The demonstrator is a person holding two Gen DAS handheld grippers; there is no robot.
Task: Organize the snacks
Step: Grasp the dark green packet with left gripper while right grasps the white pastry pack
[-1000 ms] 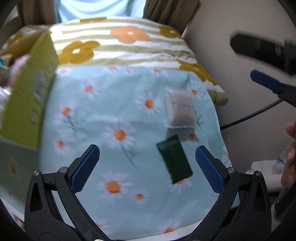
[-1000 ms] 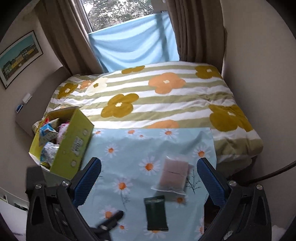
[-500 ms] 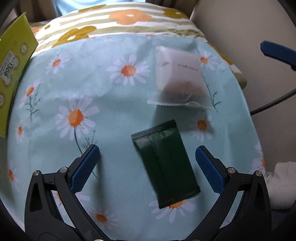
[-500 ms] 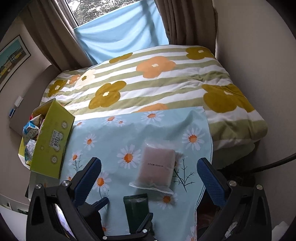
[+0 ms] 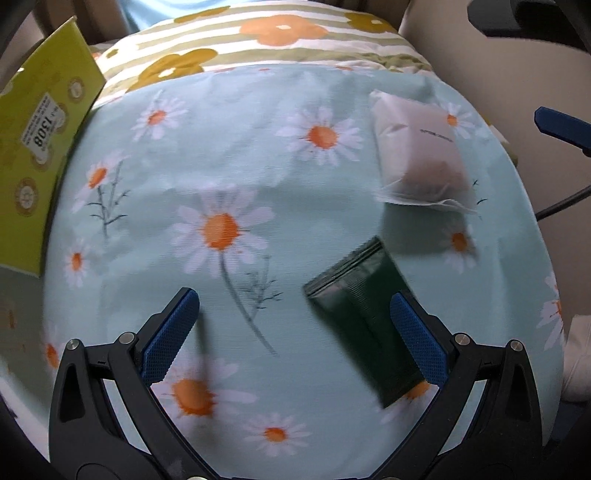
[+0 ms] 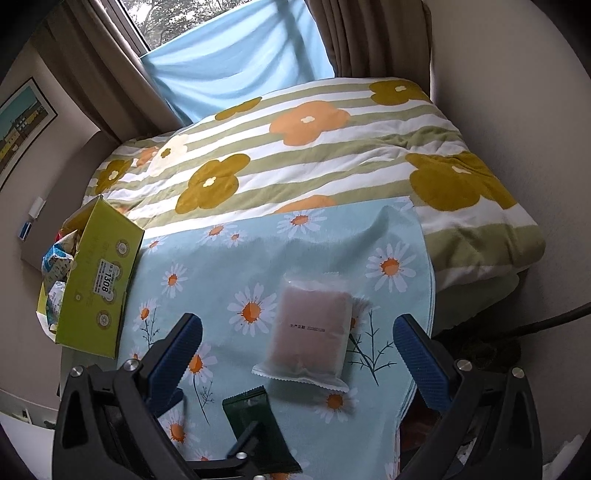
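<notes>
Yellow-green box, sticker reading "1308", at bed's left edge. Pale frosted packet near right edge; dark green packet just nearer. Left gripper over green packet, right gripper above pale one, fingers spread, empty.

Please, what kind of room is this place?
Most likely a bedroom: a flowered quilt covers what looks like a bed, curtains hang at a window, and a framed picture is on the wall.

The box at the cloth's left edge is showing a white sticker reading "1308". The pouch is carrying one printed line, too small to read.
</notes>
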